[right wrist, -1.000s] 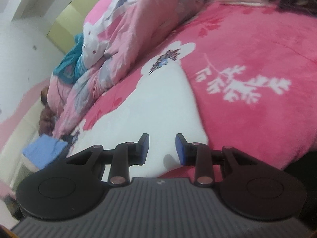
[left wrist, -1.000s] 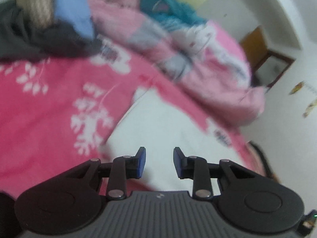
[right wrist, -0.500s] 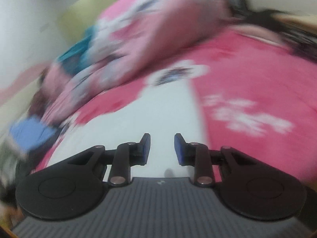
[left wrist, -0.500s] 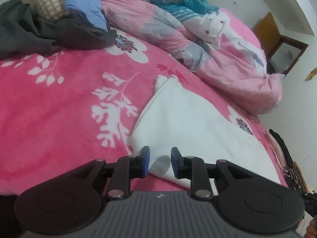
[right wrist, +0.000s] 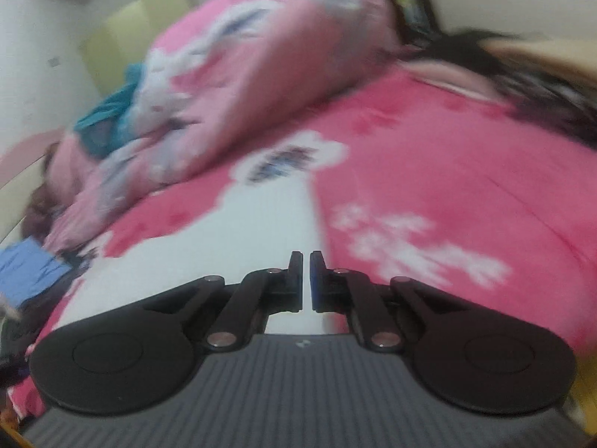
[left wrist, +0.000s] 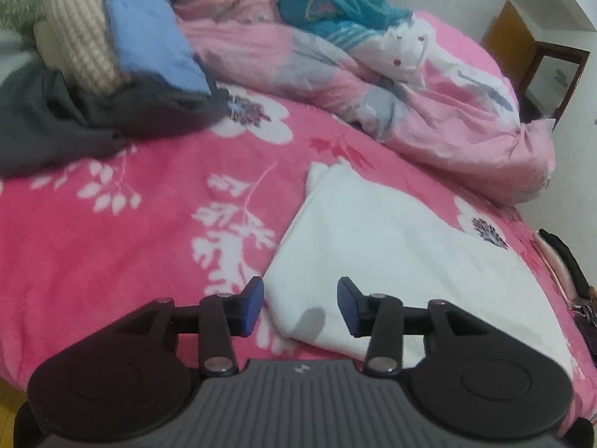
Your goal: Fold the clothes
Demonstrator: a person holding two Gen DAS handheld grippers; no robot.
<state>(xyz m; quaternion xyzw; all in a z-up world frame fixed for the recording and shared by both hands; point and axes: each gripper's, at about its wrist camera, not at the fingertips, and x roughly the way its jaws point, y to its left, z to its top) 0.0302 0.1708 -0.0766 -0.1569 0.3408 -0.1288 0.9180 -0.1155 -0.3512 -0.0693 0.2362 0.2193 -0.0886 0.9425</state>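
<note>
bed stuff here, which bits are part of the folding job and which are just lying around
In the job: white garment, left gripper, right gripper.

Lying about: pink quilt, teal garment, blue cloth, dark garment, knitted piece.

Both wrist cameras skim low over the bed (left wrist: 112, 246), left facing the rumpled quilt (left wrist: 429, 112) sharply, right tilted and blurred, sharing the white garment (right wrist: 261, 224).
</note>
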